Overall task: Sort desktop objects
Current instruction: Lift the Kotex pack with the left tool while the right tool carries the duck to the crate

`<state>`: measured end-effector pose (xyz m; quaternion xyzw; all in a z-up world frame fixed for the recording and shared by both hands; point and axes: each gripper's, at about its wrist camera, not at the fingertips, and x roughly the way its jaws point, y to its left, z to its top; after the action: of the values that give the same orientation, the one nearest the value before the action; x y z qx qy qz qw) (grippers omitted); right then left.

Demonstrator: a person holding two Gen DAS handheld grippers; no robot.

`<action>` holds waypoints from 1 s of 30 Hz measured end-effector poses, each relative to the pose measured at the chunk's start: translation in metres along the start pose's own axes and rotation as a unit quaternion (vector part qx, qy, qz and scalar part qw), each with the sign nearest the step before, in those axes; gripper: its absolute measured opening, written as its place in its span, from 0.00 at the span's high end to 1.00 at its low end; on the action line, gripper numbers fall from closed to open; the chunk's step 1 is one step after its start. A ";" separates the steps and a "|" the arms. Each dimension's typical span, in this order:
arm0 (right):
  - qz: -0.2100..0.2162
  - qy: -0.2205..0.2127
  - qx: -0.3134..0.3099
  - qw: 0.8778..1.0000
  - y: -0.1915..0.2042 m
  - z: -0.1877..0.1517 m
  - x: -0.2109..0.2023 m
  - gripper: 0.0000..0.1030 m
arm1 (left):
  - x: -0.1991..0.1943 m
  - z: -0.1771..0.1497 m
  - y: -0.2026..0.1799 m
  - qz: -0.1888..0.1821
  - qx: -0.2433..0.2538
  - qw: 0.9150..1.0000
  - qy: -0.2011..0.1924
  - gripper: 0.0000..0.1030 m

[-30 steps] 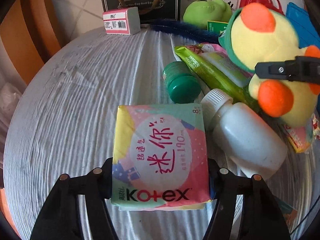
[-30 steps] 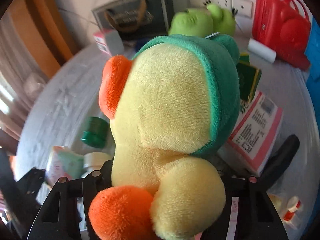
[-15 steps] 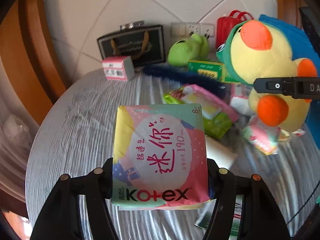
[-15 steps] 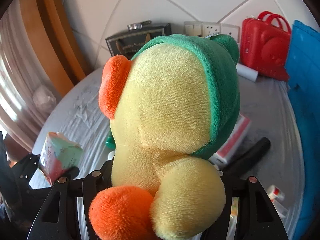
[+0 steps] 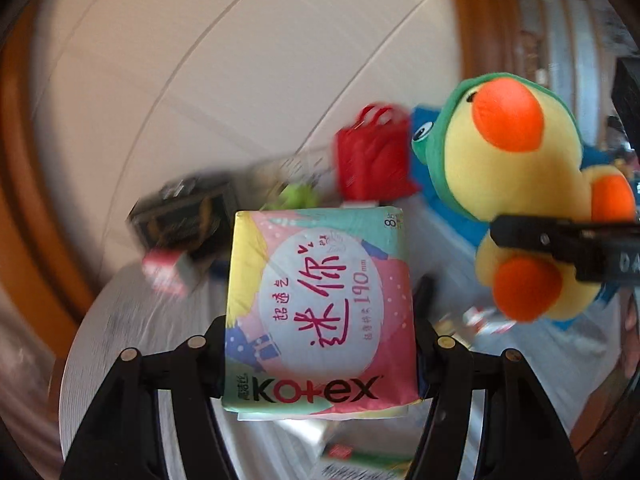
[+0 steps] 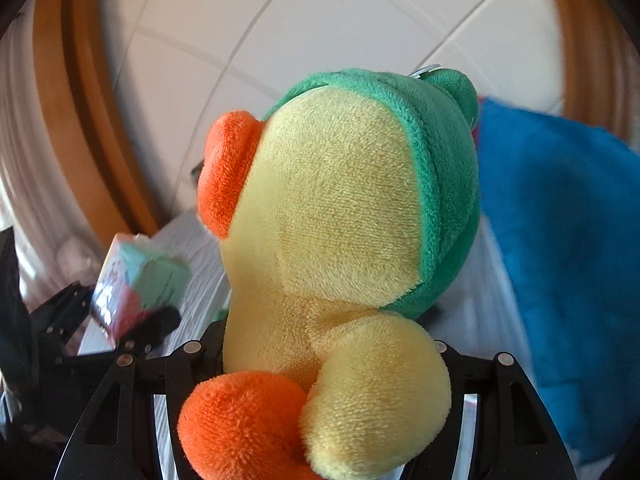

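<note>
My left gripper (image 5: 320,344) is shut on a pastel Kotex pad pack (image 5: 316,304), held high above the round table (image 5: 132,320). The pack fills the gap between both fingers. My right gripper (image 6: 324,350) is shut on a yellow plush duck (image 6: 332,216) with an orange beak, orange feet and a green hood. In the left wrist view the plush duck (image 5: 516,184) hangs at the right, with one black finger (image 5: 560,240) of the right gripper across its belly. The right wrist view shows the pad pack (image 6: 140,284) and the left gripper (image 6: 132,320) low at the left.
On the table's far side, blurred, stand a black gift bag (image 5: 188,216), a small pink-and-white box (image 5: 170,272), a green plush (image 5: 300,196), a red bag (image 5: 372,160) and a blue cloth (image 6: 560,248). A tiled wall (image 5: 200,60) rises behind.
Both grippers have risen well above the table with their loads still held. The tabletop clutter has dropped low in both views and the tiled wall now fills the upper parts.
</note>
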<state>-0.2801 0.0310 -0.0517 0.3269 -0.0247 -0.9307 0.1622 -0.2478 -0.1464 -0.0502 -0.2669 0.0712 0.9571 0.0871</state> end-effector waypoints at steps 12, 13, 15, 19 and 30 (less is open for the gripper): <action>-0.147 -0.149 0.065 0.976 -0.133 0.036 -0.188 0.39 | -0.005 0.126 -0.183 -0.151 0.087 0.980 -0.095 0.38; -0.158 -0.150 0.066 0.974 -0.145 0.040 -0.195 0.39 | 0.000 0.136 -0.200 -0.152 0.090 0.979 -0.097 0.38; -0.169 -0.145 0.073 0.972 -0.178 0.048 -0.205 0.39 | 0.010 0.153 -0.229 -0.160 0.089 0.978 -0.098 0.38; -0.181 -0.132 0.080 0.971 -0.233 0.050 -0.220 0.39 | 0.027 0.184 -0.280 -0.158 0.088 0.978 -0.108 0.38; -0.176 -0.112 0.105 0.972 -0.351 0.085 -0.201 0.23 | 0.061 0.248 -0.365 -0.124 0.095 0.983 -0.094 0.33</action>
<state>-0.2853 0.4216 0.0826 0.2348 -0.0826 -0.9675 -0.0437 -0.3483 0.2626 0.0958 -0.1731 0.1200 0.9486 0.2363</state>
